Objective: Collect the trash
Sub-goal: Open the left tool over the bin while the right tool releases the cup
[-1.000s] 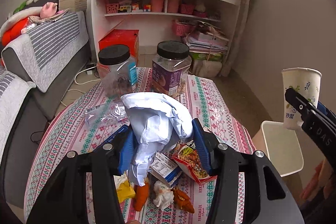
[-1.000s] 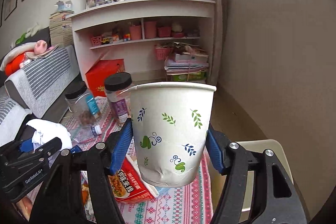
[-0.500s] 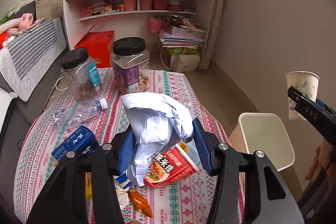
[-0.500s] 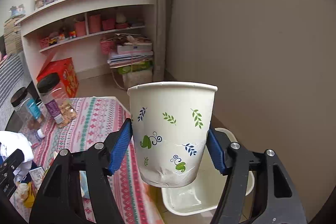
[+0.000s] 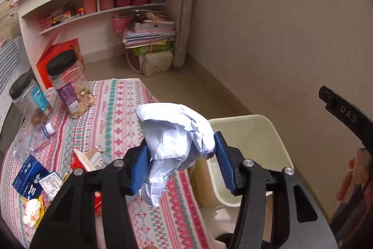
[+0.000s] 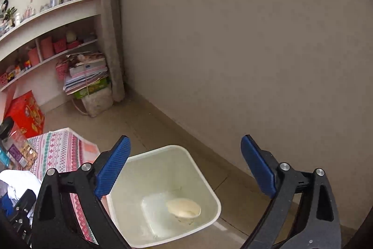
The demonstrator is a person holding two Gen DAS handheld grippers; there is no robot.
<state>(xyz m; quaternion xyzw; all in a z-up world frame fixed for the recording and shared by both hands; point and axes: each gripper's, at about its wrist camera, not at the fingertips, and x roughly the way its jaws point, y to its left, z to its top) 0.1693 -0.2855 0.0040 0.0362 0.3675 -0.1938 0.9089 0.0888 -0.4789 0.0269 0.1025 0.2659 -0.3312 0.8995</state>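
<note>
The right claw (image 6: 185,166) gapes wide and empty above the white bin (image 6: 207,181) on the floor, where a paper cup (image 6: 183,208) lies at the bottom. The left claw (image 5: 179,162) grips a crumpled white paper (image 5: 174,134) over the table's (image 5: 121,109) edge, just beside the bin (image 5: 277,134). Wrappers, a blue carton (image 5: 29,175) and two jars (image 5: 67,83) lie on the patterned cloth.
</note>
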